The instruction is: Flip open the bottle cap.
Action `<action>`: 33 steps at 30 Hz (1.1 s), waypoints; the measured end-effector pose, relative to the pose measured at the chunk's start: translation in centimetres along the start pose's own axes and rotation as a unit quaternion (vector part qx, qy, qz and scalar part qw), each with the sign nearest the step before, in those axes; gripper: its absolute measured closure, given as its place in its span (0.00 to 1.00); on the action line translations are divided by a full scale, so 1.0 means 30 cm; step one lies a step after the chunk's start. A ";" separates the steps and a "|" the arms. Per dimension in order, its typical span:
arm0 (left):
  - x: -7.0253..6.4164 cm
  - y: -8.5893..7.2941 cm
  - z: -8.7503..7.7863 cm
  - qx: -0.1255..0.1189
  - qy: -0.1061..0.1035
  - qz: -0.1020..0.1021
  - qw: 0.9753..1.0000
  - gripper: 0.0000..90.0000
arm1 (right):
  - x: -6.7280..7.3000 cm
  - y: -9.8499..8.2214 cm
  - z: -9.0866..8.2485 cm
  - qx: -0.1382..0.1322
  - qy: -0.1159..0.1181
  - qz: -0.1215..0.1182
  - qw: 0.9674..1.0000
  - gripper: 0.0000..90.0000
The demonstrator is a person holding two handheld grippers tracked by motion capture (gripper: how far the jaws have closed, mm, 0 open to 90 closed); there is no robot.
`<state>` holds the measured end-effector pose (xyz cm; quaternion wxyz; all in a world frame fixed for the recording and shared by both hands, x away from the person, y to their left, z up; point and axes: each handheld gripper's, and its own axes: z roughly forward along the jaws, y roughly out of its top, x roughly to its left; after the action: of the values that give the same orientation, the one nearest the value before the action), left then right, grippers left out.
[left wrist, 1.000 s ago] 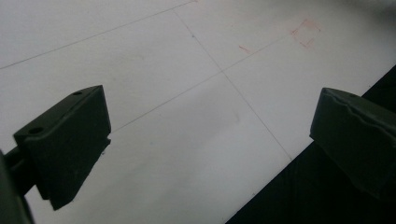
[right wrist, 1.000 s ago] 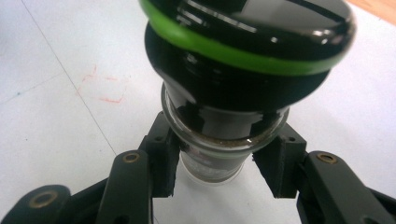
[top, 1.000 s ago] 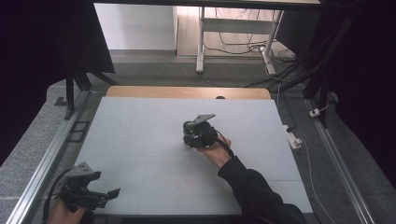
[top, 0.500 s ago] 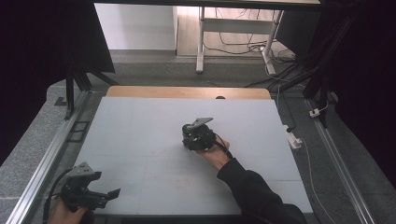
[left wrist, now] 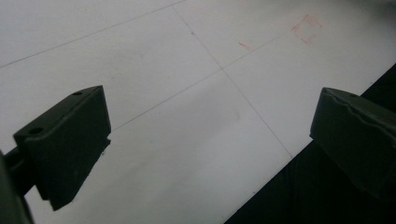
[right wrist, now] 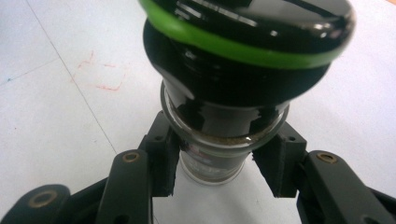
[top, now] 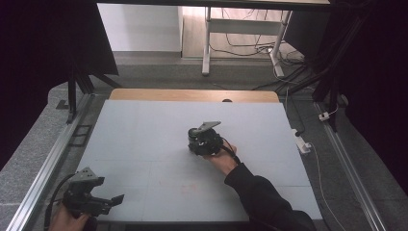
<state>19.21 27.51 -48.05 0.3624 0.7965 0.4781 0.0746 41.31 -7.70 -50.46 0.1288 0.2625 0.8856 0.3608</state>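
Glass shows under the black cap and green ring of the jar [right wrist: 224,93], which sits clamped at its neck between the jaws of the right tongs [right wrist: 219,172]; in the high view those right tongs [top: 206,139] hold it near the middle of the white desk [top: 144,134], whether resting on the surface or just above it I cannot tell. The left tongs [top: 94,199] hover at the near left corner of the desk, jaws spread wide with nothing between them, bare desk [left wrist: 187,116] and a faint red square mark [left wrist: 307,29] ahead of them. To carry out this step well, I judge the grip should stay firm on the neck, since smooth glass may slip, and the jar should be kept level and moved slowly, lowered flat before the jaws loosen. Compared with a second ago, the right tongs have drifted slightly toward the person and a little to the left, while the left tongs have stayed put.
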 end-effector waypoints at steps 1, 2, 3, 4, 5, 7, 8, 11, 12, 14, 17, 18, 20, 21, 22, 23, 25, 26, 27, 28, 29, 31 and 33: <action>0.000 0.000 -0.001 -0.002 -0.001 0.000 1.000 0.00 | 0.000 -0.001 0.000 0.000 -0.001 0.000 1.000 0.58; -0.001 0.001 -0.001 -0.004 -0.001 0.001 1.000 0.00 | 0.001 -0.001 0.000 -0.001 -0.001 0.000 1.000 0.58; -0.001 0.002 -0.001 -0.005 -0.001 0.001 1.000 0.00 | 0.001 -0.001 0.000 -0.001 -0.001 0.000 1.000 0.58; -0.001 0.004 -0.001 -0.006 -0.002 0.002 1.000 0.00 | 0.001 -0.001 0.000 -0.001 -0.002 0.001 1.000 0.58; -0.001 0.005 -0.001 -0.008 -0.003 0.002 1.000 0.00 | 0.001 -0.001 0.000 -0.001 -0.002 0.001 1.000 0.58; 0.002 0.008 0.001 -0.009 -0.004 0.003 1.000 0.00 | 0.002 -0.002 -0.001 -0.001 -0.002 0.004 1.000 0.58; 0.003 0.010 0.001 -0.009 -0.004 0.005 1.000 0.00 | 0.002 -0.002 -0.001 -0.001 -0.002 0.004 1.000 0.58; 0.007 0.016 0.003 -0.015 -0.003 0.010 1.000 0.00 | 0.002 -0.002 0.000 -0.001 -0.002 0.001 1.000 0.58; 0.009 0.019 0.003 -0.017 -0.004 0.011 1.000 0.00 | 0.002 -0.002 0.000 -0.001 -0.002 0.001 1.000 0.58; 0.011 0.026 0.005 -0.020 -0.006 0.014 1.000 0.00 | 0.002 -0.002 0.000 -0.001 -0.002 0.002 1.000 0.58; 0.012 0.038 0.013 -0.028 -0.010 0.023 0.999 0.00 | 0.001 -0.002 0.001 -0.002 -0.002 0.001 1.000 0.58; 0.012 0.042 0.016 -0.031 -0.013 0.029 0.999 0.00 | 0.001 -0.002 0.000 -0.001 -0.001 0.000 1.000 0.58; 0.010 0.054 0.024 -0.034 -0.020 0.034 0.999 0.00 | 0.001 -0.002 0.000 -0.002 -0.001 0.000 1.000 0.58; 0.009 0.060 0.029 -0.037 -0.026 0.037 0.998 0.00 | 0.001 -0.002 0.001 -0.002 -0.001 0.000 1.000 0.58; 0.009 0.066 0.035 -0.037 -0.032 0.041 0.998 0.00 | 0.001 -0.002 0.001 -0.002 -0.001 0.000 1.000 0.58; 0.007 0.072 0.042 -0.037 -0.037 0.044 0.998 0.00 | 0.000 -0.002 0.001 -0.002 0.000 -0.001 1.000 0.58; 0.007 0.083 0.056 -0.038 -0.051 0.050 0.997 0.00 | 0.000 -0.002 0.001 -0.002 0.000 -0.001 1.000 0.58; 0.007 0.088 0.062 -0.040 -0.057 0.051 0.996 0.00 | 0.000 -0.002 -0.001 -0.001 0.000 -0.001 1.000 0.58; 0.007 0.094 0.067 -0.041 -0.063 0.050 0.996 0.00 | 0.000 -0.002 0.000 -0.001 0.000 -0.001 1.000 0.58; 0.007 0.099 0.072 -0.045 -0.065 0.049 0.996 0.00 | 0.000 -0.002 0.000 -0.001 0.000 -0.001 1.000 0.58; 0.006 0.105 0.077 -0.047 -0.065 0.050 0.996 0.00 | 0.000 -0.002 0.000 -0.001 0.000 -0.002 1.000 0.58; 0.003 0.119 0.087 -0.049 -0.066 0.053 0.995 0.00 | 0.000 -0.002 -0.001 -0.001 0.001 -0.001 1.000 0.58; -0.002 0.136 0.098 -0.049 -0.066 0.059 0.995 0.00 | 0.000 -0.002 0.000 -0.001 0.001 -0.001 1.000 0.58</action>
<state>23.43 24.83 -47.53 0.4266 0.8077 0.4014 0.0669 41.29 -7.76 -50.50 0.1287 0.2608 0.8857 0.3619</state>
